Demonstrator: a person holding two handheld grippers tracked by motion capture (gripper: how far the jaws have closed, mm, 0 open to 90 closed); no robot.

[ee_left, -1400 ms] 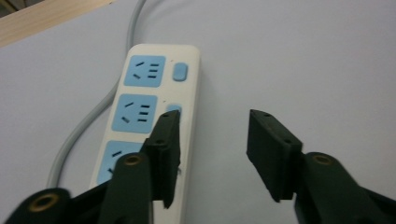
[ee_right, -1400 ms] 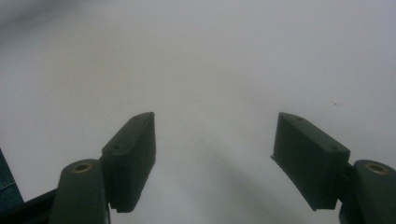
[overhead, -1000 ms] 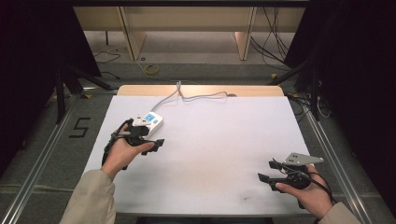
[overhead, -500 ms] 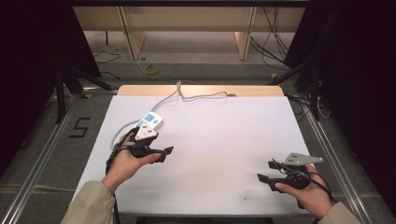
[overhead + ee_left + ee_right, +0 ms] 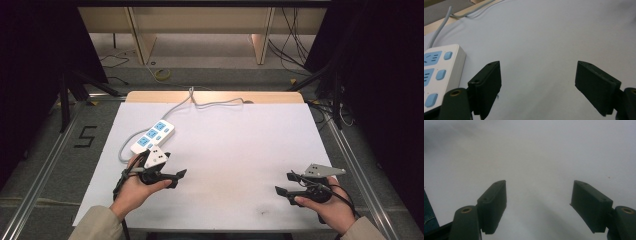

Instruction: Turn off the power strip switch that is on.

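**Power strip set down, left gripper clear of it**

Your left gripper (image 5: 176,176) is off the power strip (image 5: 152,136) and sits just on the near side of it, jaws wide apart with nothing between them. They have just been opening that last bit, and in the left gripper view there is only bare white table (image 5: 544,35) between the two black pads (image 5: 489,85). The strip (image 5: 437,75) shows at the left edge of that view, beside the jaw and not inside it, blue sockets and switches facing up.

The strip lies flat on the table (image 5: 225,145), angled, with its grey cable (image 5: 200,102) running off its far end towards the far table edge and a loop of the same cable curling round its near-left side. It rests on its own, untouched by either tool.

Your right gripper (image 5: 282,184) is well apart from the strip, out at the near right corner of the table. Its jaws stand open too, and the right gripper view has plain white surface between them, nothing held.

By my reading, the placing of the strip looks finished: it is down, released, and lying steady. What is left seems small. No plug is near the strip, so if something is meant to go into those sockets, that part is not yet begun. Otherwise you only have the left hand to bring fully away.
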